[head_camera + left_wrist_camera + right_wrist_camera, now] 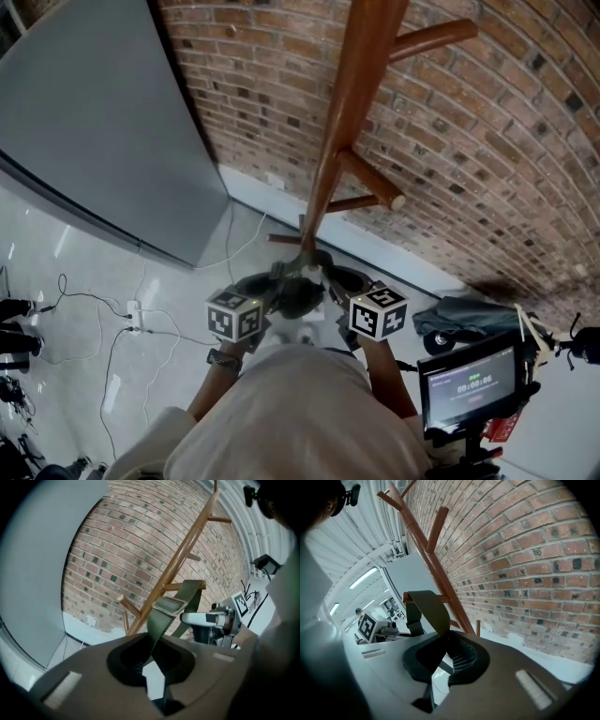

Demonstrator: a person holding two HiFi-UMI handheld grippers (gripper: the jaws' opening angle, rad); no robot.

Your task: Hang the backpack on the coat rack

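The wooden coat rack [345,112] stands against the brick wall, its pegs [375,183] sticking out to the right. At its foot, the dark backpack [298,289] hangs between my two grippers. My left gripper [262,284] is shut on an olive strap [165,616] with a buckle, which runs up from the jaws. My right gripper [345,281] is shut on the other olive strap [430,609], which loops over in front of the pole [429,555]. In the left gripper view the right gripper [213,620] shows just right of the strap. Most of the backpack's body is hidden.
A grey partition [94,122] leans at the left. White cables and a power strip [131,317] lie on the pale floor. A dark bundle [464,317] lies at the right, by a small screen on a stand [471,380].
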